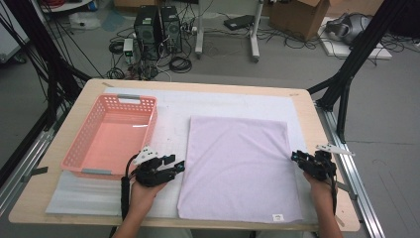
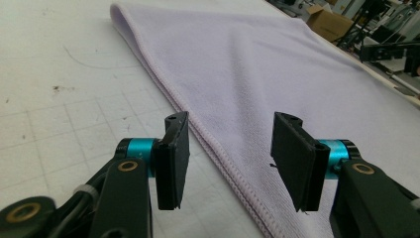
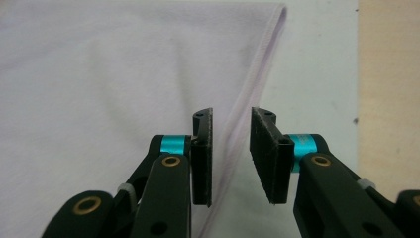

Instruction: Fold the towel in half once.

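A lilac towel [image 1: 237, 163] lies flat and folded on the white mat, with a small white label [image 1: 278, 217] near its front right corner. My left gripper [image 1: 179, 165] rests at the towel's left edge. In the left gripper view its jaws [image 2: 230, 158] stand open, and the stitched hem of the towel [image 2: 257, 64] runs on the mat between them. My right gripper [image 1: 295, 157] sits at the towel's right edge. In the right gripper view its jaws [image 3: 231, 148] stand a little apart over the hem of the towel [image 3: 99, 74], and the pads do not press on it.
A pink plastic basket [image 1: 89, 134] stands at the left of the wooden table [image 1: 29, 198], just behind my left hand. A white mat [image 1: 79, 193] covers most of the tabletop. Black frame posts, computers and cables stand on the floor beyond the table.
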`<action>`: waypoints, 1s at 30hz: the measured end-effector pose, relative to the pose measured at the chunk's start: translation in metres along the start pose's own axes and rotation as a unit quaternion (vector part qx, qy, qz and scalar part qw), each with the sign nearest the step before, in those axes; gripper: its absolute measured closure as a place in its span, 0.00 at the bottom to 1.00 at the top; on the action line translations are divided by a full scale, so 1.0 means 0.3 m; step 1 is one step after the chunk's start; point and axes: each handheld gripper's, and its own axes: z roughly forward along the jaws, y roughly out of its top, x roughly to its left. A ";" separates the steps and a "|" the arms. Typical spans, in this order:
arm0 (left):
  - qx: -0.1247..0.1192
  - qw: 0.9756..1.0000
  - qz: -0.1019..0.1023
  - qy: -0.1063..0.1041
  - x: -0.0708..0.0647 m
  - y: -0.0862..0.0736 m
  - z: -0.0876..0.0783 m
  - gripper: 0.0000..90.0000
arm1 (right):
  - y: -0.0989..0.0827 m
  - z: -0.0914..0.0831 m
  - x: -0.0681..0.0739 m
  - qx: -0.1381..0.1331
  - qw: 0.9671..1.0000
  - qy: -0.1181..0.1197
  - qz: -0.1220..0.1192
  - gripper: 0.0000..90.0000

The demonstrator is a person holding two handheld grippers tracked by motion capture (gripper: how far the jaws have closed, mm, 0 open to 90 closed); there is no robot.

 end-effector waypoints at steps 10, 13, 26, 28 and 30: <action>0.003 1.000 0.008 -0.005 -0.003 -0.005 0.004 0.54 | 0.099 0.182 -0.031 0.038 0.999 -0.015 -0.011 0.96; 0.002 1.000 0.007 -0.002 0.001 -0.007 0.003 0.54 | 0.099 0.180 -0.048 0.025 0.998 -0.051 0.005 0.96; 0.033 0.999 0.006 0.036 0.025 0.079 0.142 0.64 | 0.032 0.001 -0.004 0.001 0.999 0.020 -0.036 0.71; 0.049 0.998 0.004 0.050 0.034 0.084 0.181 0.66 | 0.004 -0.022 0.003 0.002 0.999 0.038 -0.035 0.71; 0.082 0.994 0.003 0.072 0.041 0.087 0.217 0.65 | -0.021 -0.035 0.009 0.004 0.998 0.053 -0.040 0.69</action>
